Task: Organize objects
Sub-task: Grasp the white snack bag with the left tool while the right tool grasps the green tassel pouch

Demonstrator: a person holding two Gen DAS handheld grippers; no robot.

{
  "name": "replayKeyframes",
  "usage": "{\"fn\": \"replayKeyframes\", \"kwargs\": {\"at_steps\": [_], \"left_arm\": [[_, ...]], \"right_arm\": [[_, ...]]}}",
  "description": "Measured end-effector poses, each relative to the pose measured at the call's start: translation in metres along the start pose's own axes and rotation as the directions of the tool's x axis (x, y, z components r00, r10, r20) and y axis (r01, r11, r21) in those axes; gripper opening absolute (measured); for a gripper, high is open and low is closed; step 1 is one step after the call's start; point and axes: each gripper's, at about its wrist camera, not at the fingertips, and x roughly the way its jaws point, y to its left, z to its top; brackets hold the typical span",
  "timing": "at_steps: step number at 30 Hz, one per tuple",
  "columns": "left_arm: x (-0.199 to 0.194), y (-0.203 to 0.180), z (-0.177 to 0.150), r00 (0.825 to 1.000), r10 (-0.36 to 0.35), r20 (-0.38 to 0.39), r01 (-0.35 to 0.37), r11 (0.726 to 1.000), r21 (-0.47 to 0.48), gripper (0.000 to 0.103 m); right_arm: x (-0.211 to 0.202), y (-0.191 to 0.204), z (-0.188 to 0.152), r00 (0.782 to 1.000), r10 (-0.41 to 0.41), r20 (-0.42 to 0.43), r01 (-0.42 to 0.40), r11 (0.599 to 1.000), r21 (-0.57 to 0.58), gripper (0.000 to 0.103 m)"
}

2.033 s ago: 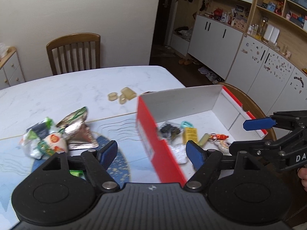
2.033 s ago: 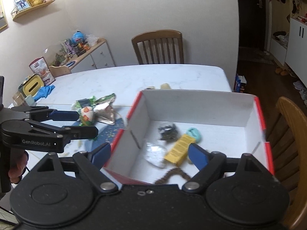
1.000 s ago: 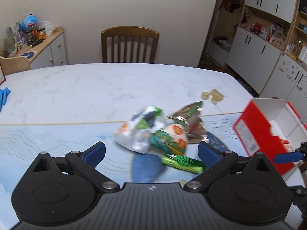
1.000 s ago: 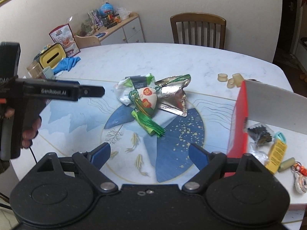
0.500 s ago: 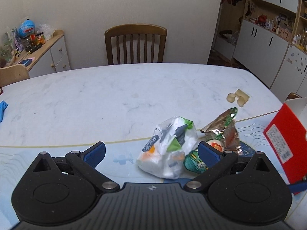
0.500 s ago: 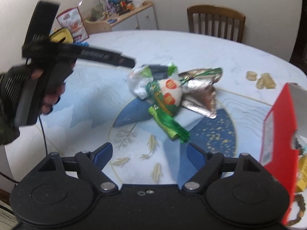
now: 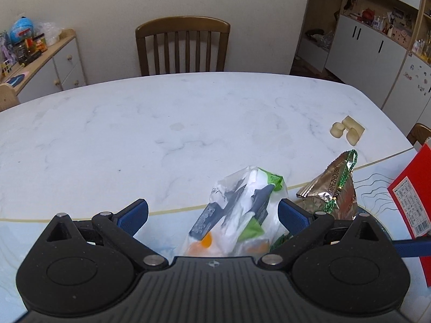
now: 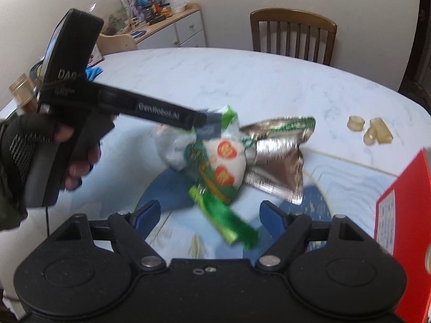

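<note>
A pile of snack packets lies on the table mat. In the left wrist view a clear white-and-green bag (image 7: 237, 215) lies between the open fingers of my left gripper (image 7: 212, 215); a foil coffee pouch (image 7: 334, 191) lies to its right. In the right wrist view my right gripper (image 8: 210, 215) is open just before a green stick packet (image 8: 223, 218), with a white packet with red hearts (image 8: 226, 161) and the foil pouch (image 8: 277, 158) behind. My left gripper's body (image 8: 80, 113) reaches over the pile from the left. The red box (image 8: 404, 215) stands at the right.
Three pale yellow pieces (image 7: 347, 130) lie on the marble table (image 7: 161, 123) toward its right edge. A wooden chair (image 7: 183, 45) stands at the far side. A sideboard with clutter (image 7: 32, 62) is at the back left. White cabinets (image 7: 377, 48) stand at the right.
Both grippers have swung away from the red box to the snack pile. My left gripper has closed in so the white-and-green bag lies between its fingers. My right gripper has come closer to the green packet.
</note>
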Motion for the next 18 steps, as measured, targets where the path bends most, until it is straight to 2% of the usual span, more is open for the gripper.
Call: {"fn": "replayKeyframes", "kwargs": {"at_steps": [15, 18], "left_arm": [[0.033, 0.025, -0.003, 0.994, -0.087, -0.072, 0.076, 0.987, -0.143, 0.102], [0.032, 0.024, -0.003, 0.994, -0.093, -0.064, 0.083, 0.986, -0.142, 0.093]], "right_arm": [[0.050, -0.006, 0.017, 0.999, -0.037, -0.013, 0.037, 0.998, 0.041, 0.077], [0.054, -0.004, 0.017, 0.999, -0.034, -0.010, 0.034, 0.998, 0.043, 0.076]]}}
